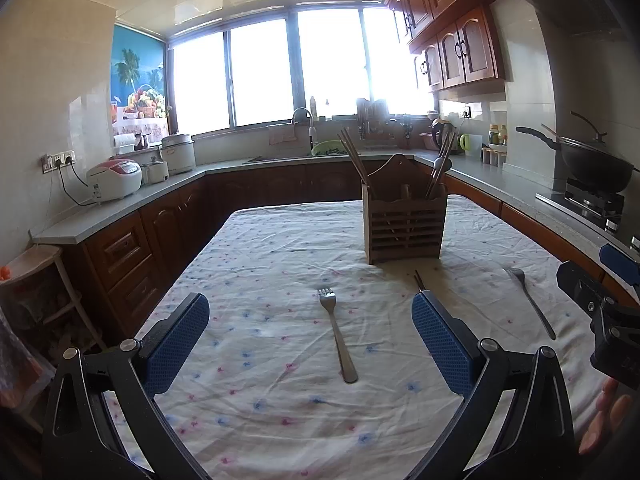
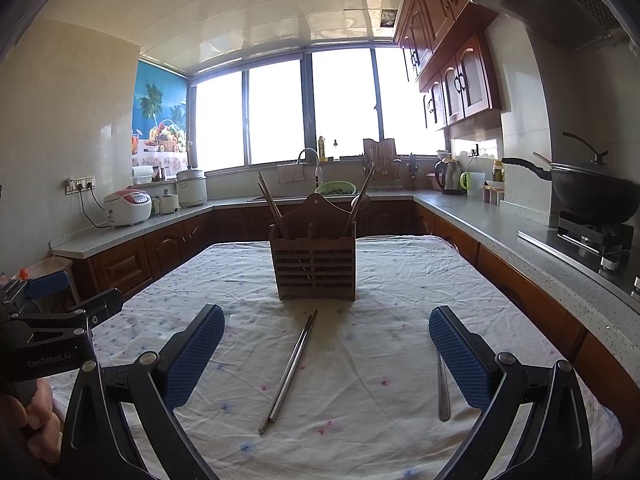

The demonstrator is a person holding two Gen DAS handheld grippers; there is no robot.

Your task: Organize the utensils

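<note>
Three loose utensils lie on the cloth-covered table (image 1: 256,392): a fork (image 1: 338,340) near the middle, a pair of metal chopsticks (image 2: 289,372) just to its right, and a second steel piece (image 1: 530,300), spoon or fork I cannot tell, toward the right edge; beyond them, toward the far edge, the wooden holder (image 2: 314,266) stands upright, with wooden chopsticks already leaning in its left compartment and a ladle-like piece in its right; the left gripper (image 1: 310,340) hovers with its jaws spread wide and empty, the fork lying between them in its view; the right gripper (image 2: 326,354) hangs likewise agape and empty, framing the metal chopsticks; no loose piece is touched yet, so the sorting looks only partly done, with a pick about to begin; the next move calls for lowering a gripper over a thin handle lying flat on soft, wrinkled cloth, closing without snagging fabric, then lifting and dropping the piece into a compartment.
</note>
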